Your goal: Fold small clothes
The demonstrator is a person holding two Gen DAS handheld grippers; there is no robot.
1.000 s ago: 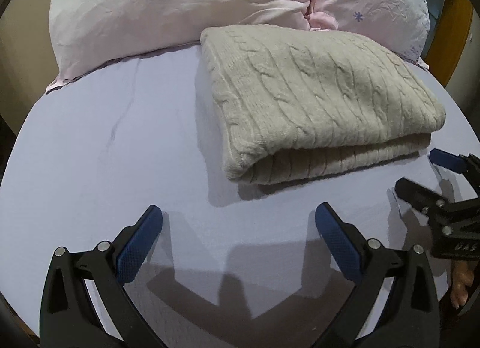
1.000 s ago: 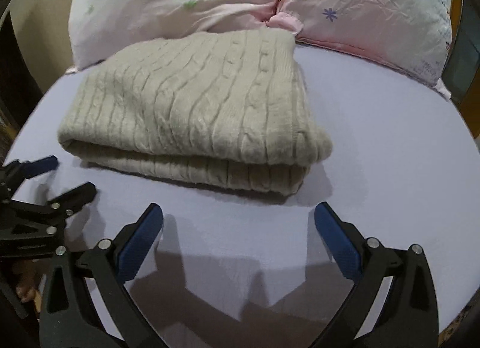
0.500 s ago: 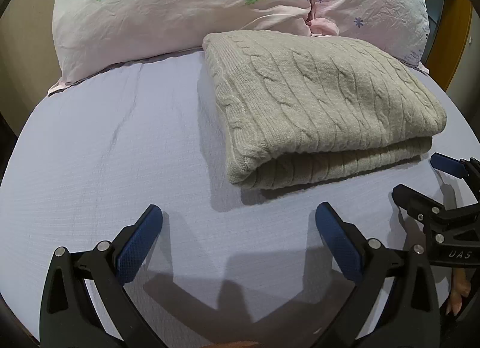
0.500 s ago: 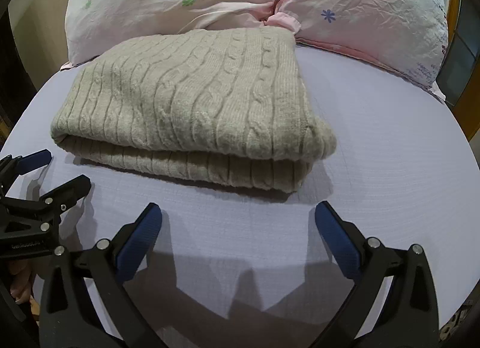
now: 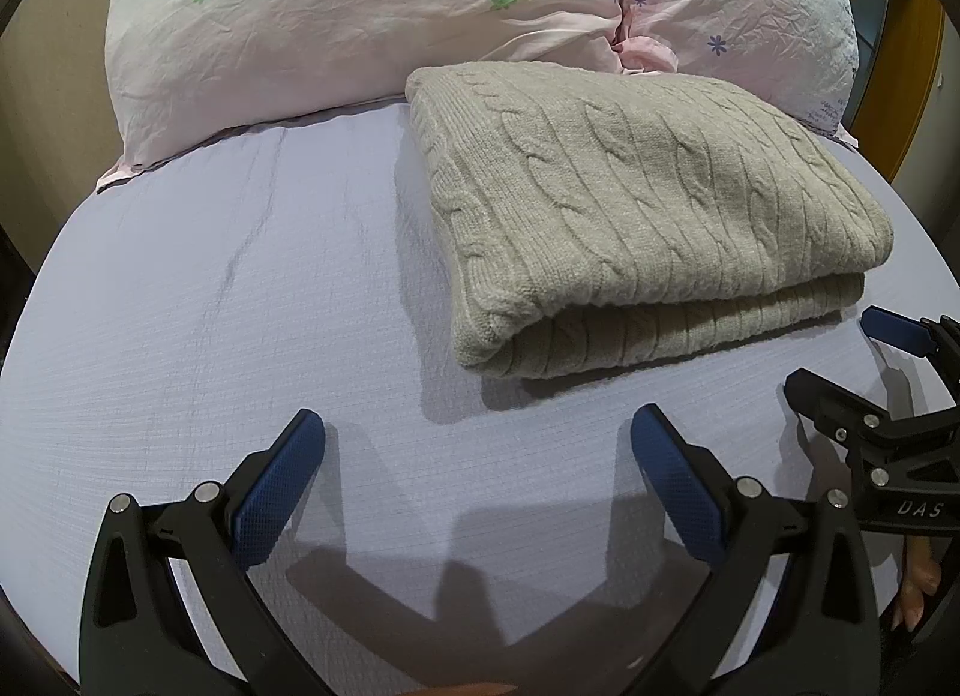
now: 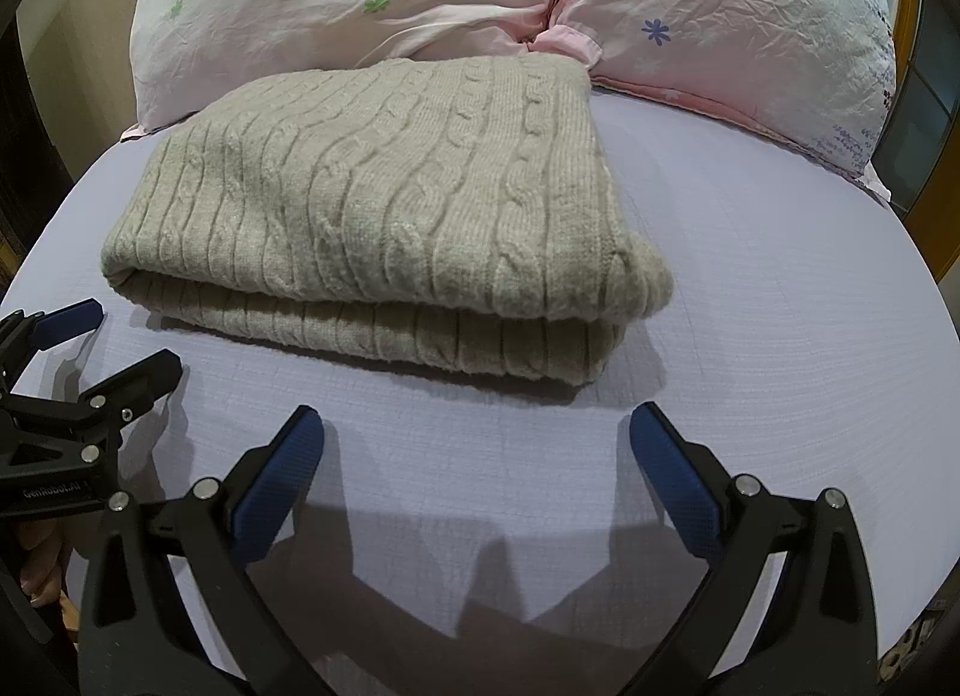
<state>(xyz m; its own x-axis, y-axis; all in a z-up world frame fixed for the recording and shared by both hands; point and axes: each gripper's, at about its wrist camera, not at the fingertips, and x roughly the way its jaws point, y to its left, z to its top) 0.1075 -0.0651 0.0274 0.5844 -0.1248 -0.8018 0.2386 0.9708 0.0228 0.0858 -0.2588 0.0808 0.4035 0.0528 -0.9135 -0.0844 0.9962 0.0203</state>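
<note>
Beige cable-knit wool makes the sweater [image 5: 648, 204], which lies folded into a thick rectangle on the lavender bed sheet [image 5: 210, 336]. Its far edge touches the pink flowered pillows [image 5: 390, 12] at the head of the bed, and its open layered edge faces me. In the left wrist view the sweater sits to the right of centre; in the right wrist view [image 6: 384, 198] it sits to the left of centre, so it lies between my two tools.

My left gripper [image 5: 477, 462] hovers above the bare sheet near the sweater, not touching it. Its blue-padded fingers [image 5: 276, 486] are spread wide and they grasp nothing. My right gripper [image 6: 477, 462] is also released, with its fingers [image 6: 672, 474] far apart over the sheet [image 6: 780, 306], just in front of the sweater's near fold. Each tool appears at the edge of the other's view, near the sweater's corner, apart from the wool. The pillows [image 6: 720, 6] fill the far side there too.
</note>
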